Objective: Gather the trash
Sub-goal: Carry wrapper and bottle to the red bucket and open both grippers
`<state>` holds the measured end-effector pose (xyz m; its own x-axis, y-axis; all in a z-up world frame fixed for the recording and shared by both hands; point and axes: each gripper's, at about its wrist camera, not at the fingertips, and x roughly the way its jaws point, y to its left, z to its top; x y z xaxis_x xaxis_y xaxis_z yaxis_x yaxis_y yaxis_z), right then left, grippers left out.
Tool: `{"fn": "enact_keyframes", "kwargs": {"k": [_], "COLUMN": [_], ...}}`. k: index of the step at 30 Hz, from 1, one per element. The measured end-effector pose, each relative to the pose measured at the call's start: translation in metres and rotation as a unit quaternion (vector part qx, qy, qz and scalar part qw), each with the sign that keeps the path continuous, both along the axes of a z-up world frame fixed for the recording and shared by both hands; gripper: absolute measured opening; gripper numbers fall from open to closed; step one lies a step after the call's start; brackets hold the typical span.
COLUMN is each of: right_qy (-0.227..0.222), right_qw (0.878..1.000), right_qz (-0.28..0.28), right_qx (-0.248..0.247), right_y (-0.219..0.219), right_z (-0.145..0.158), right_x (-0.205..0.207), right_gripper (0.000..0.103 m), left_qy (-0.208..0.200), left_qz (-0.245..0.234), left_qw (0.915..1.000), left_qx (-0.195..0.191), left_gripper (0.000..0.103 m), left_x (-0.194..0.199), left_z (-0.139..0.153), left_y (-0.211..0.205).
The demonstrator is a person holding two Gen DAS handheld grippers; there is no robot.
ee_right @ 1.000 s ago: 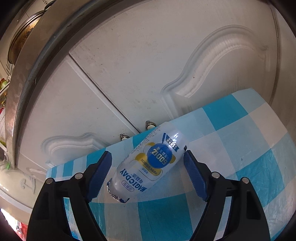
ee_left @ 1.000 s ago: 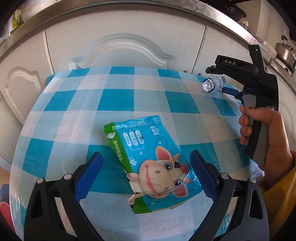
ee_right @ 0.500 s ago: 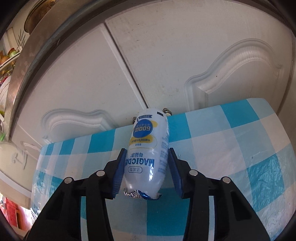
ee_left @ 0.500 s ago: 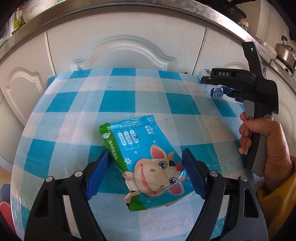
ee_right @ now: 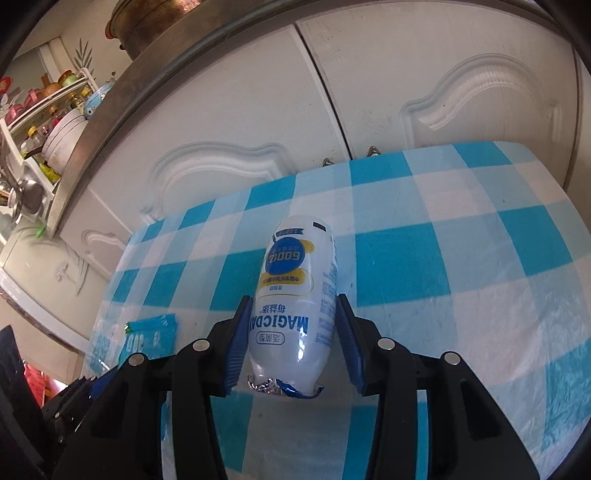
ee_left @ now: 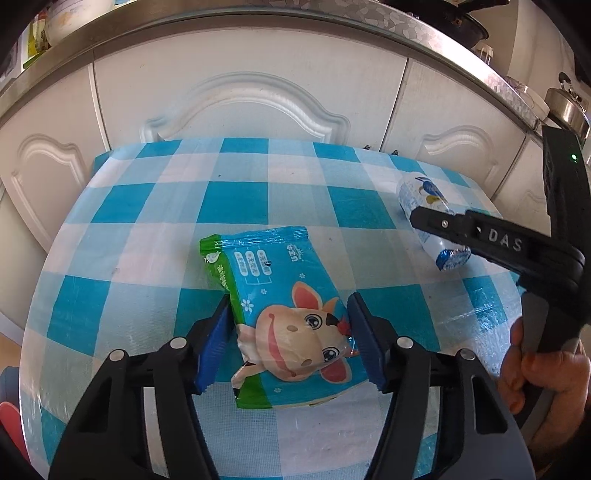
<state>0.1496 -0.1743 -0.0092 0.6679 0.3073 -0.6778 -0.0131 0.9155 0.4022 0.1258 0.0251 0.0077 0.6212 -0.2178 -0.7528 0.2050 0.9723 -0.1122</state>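
A blue and green snack packet [ee_left: 280, 314] with a cartoon cow lies on the checked tablecloth [ee_left: 229, 199]. My left gripper [ee_left: 289, 299] straddles its near half; the jaws are closing and both pads touch the packet's sides. A white plastic drink bottle [ee_right: 295, 291] with a torn foil lid lies lengthwise between the pads [ee_right: 240, 332] of my right gripper [ee_right: 293, 299], which is shut on it. From the left wrist the bottle [ee_left: 421, 195] and right gripper [ee_left: 424, 221] show over the table's right side, with a hand [ee_left: 543, 369] on the handle. The packet [ee_right: 151, 336] also shows at the right wrist view's lower left.
White cabinet doors [ee_left: 243, 96] stand right behind the table's far edge, under a steel counter rim [ee_left: 258, 22]. A shelf rack of jars and bowls [ee_right: 55, 122] is off to the left. Something red [ee_left: 9, 424] sits low beside the table.
My left jaws have narrowed from wide open onto the packet's sides. My right gripper shut on the bottle, turned it lengthwise and carried it from the far edge in over the table.
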Motion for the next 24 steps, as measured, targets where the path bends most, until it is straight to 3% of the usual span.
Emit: {"fn": "enact_keyframes", "kwargs": {"k": [10,24], "right_qy": [0.005,0.008], "right_qw": [0.999,0.997], "right_qz": [0.003,0.009], "right_qx": [0.044,0.078], "right_y": [0.005,0.022], "right_z": [0.001,0.003], "right_x": [-0.063,-0.149], "right_gripper": [0.046,0.046], "left_qy": [-0.001,-0.006], "left_qz": [-0.002,-0.008], "left_qw": [0.9999,0.9989], "left_qx": [-0.015,-0.046], "left_gripper": [0.059,0.056], "left_x": [-0.018,-0.085], "left_z": [0.001,0.011], "left_y": [0.004,0.037]}}
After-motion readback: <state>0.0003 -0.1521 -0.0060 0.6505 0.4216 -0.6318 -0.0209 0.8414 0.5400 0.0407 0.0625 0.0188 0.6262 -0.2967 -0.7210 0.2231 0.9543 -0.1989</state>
